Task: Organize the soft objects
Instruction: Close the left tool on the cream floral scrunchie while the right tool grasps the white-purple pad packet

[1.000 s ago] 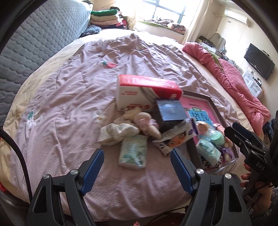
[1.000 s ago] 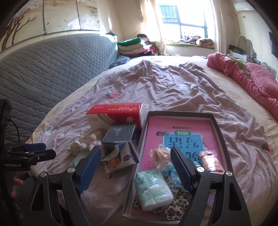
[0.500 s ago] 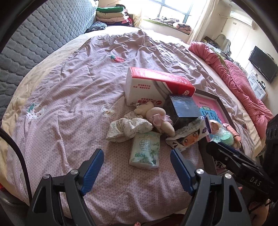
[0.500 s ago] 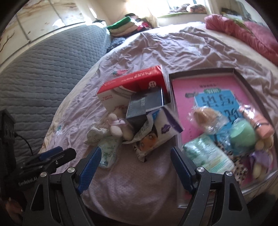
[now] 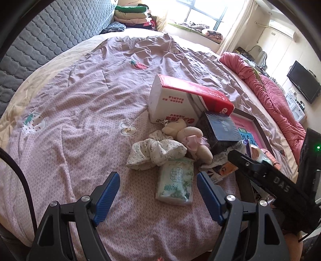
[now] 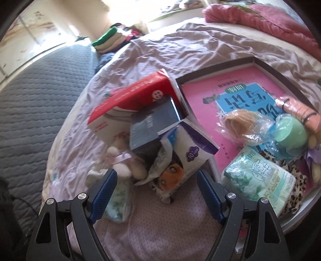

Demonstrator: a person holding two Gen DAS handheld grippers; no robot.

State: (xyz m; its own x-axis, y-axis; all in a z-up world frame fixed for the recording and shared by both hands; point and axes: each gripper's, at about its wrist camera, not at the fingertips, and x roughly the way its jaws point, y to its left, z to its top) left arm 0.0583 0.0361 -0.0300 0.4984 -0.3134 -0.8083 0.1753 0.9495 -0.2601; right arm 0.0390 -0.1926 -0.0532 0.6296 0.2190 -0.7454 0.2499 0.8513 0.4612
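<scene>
Both grippers hang empty, jaws apart: the left gripper lines up over the green tissue pack near the bed's foot edge, beside the tray, the right gripper over the cartoon pouch.

Daylight from the window blows out the far wall, my right view is motion-blurred, and both fisheye pictures bend and darken at their edges.

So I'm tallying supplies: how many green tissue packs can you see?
2. One tissue pack lies on the bedspread below the floral cloth; the other sits in the tray. More may be hidden.
</scene>
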